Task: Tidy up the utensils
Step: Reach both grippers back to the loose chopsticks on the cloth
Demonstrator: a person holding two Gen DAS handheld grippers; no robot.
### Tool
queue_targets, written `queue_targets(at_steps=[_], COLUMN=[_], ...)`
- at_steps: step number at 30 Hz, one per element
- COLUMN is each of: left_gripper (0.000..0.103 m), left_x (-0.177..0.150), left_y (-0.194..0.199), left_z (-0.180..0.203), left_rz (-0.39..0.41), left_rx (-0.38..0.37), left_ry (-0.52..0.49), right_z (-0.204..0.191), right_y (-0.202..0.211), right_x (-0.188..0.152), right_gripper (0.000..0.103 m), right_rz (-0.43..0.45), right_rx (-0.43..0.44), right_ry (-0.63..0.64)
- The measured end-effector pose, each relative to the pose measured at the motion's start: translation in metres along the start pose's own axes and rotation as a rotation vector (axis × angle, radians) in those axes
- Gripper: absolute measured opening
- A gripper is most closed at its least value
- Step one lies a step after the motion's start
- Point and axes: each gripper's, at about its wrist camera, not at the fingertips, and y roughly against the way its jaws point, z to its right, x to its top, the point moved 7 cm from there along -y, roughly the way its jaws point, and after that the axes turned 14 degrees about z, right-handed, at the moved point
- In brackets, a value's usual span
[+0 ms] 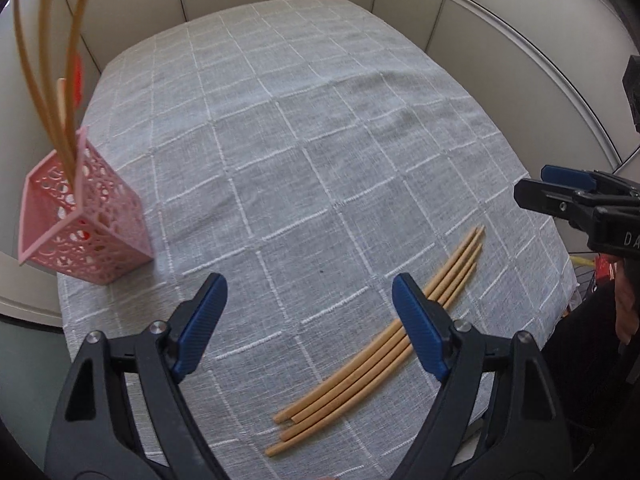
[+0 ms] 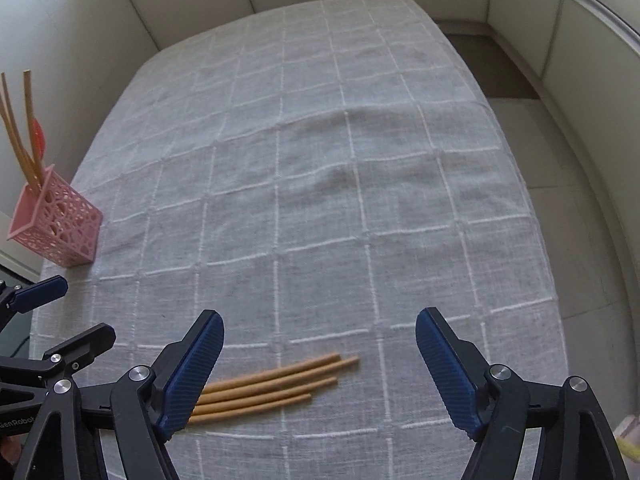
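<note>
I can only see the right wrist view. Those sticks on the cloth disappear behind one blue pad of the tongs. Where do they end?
Observer: In the left wrist view the four chopsticks end just past that pad, with their thick ends uneven on the tablecloth.
Operator: I see only a corner of the other tongs. Are they holding anything?
Observer: No. The left tongs are wide open with nothing between the pads.
Operator: What carries the tongs in my view?
Observer: Behind the right tongs, at the edge of the left wrist view, there is what looks like a person's hand.
</note>
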Motion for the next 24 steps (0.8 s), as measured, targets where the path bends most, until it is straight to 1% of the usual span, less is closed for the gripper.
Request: queue_targets(at_steps=[2, 6, 7, 8, 9, 11, 12, 14, 16, 20, 24], left_gripper=[0.084, 0.084, 0.08, 0.072, 0.067, 0.052, 0.048, 0.033, 0.027, 0.022, 0.022], left_x=[-0.004, -0.011, -0.012, -0.013, -0.013, -0.015, -0.016, -0.018, -0.02, -0.024, -0.023], left_y=[-0.008, -0.02, -0.022, -0.024, -0.025, -0.028, -0.029, -0.032, -0.035, -0.04, -0.042], left_z=[0.011, 0.037, 0.043, 0.048, 0.051, 0.059, 0.061, 0.067, 0.073, 0.081, 0.084], left_rz=[-0.038, -0.098, -0.106, -0.112, -0.119, -0.134, -0.142, -0.159, -0.174, -0.188, -0.182], left_rx=[-0.042, -0.159, -0.181, -0.196, -0.208, -0.239, -0.256, -0.288, -0.312, -0.306, -0.299], left_ry=[-0.006, -0.018, -0.024, -0.031, -0.037, -0.042, -0.041, -0.038, -0.049, -0.088, -0.09], right_z=[0.009, 0.022, 0.025, 0.027, 0.029, 0.032, 0.034, 0.036, 0.036, 0.037, 0.038], right_y=[-0.003, -0.006, -0.007, -0.008, -0.008, -0.009, -0.009, -0.009, -0.009, -0.008, -0.009], right_x=[-0.005, -0.015, -0.016, -0.017, -0.017, -0.017, -0.018, -0.018, -0.018, -0.018, -0.019], right_gripper=[0.083, 0.084, 0.084, 0.084, 0.084, 0.084, 0.084, 0.084, 0.084, 0.084, 0.084], right_rz=[-0.021, -0.063, -0.071, -0.075, -0.078, -0.083, -0.085, -0.09, -0.092, -0.093, -0.096], right_rx=[-0.012, -0.023, -0.028, -0.031, -0.034, -0.034, -0.034, -0.03, -0.03, -0.023, -0.022], right_ry=[-0.013, -0.041, -0.043, -0.044, -0.046, -0.052, -0.057, -0.063, -0.064, -0.068, -0.072])
